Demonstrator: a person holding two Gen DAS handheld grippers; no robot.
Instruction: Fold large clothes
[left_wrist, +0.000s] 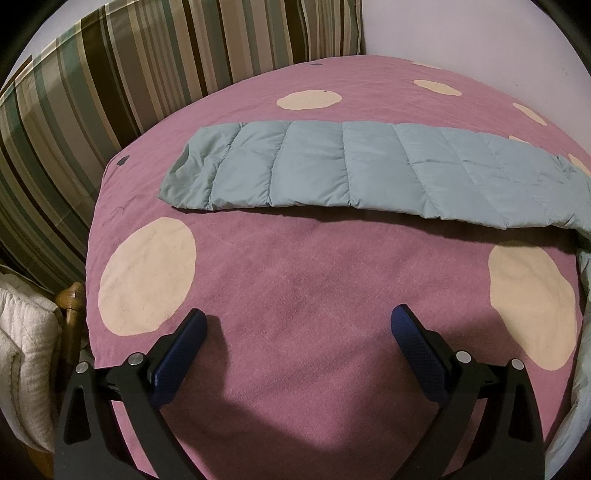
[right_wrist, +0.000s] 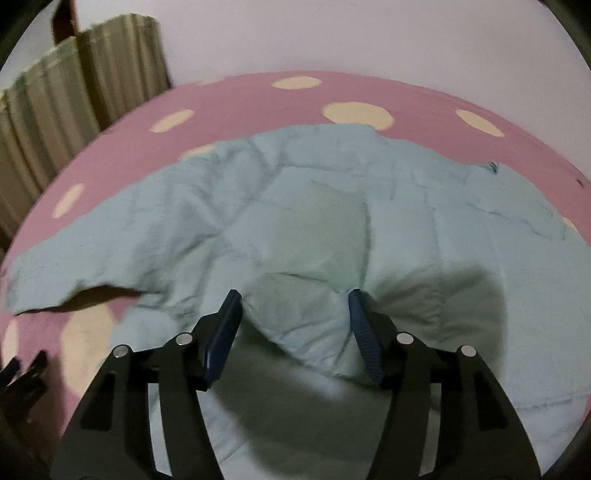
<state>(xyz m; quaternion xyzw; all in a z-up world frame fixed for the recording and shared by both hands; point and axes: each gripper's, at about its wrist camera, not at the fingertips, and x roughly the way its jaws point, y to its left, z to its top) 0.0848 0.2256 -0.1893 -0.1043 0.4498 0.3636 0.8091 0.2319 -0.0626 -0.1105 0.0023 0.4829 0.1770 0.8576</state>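
A pale blue quilted jacket lies spread on a pink bedspread with cream dots. In the left wrist view one long quilted sleeve stretches flat across the bed. My right gripper hangs low over the jacket's body with its jaws apart. A raised fold of the fabric sits between the fingers, and the pads do not squeeze it. My left gripper is open over bare bedspread, well short of the sleeve, with nothing between its fingers. Its black tips show at the lower left of the right wrist view.
A striped cushion or headboard stands along the bed's far left side. A plain wall rises behind the bed. By the bed's left edge are a wooden post and white quilted fabric.
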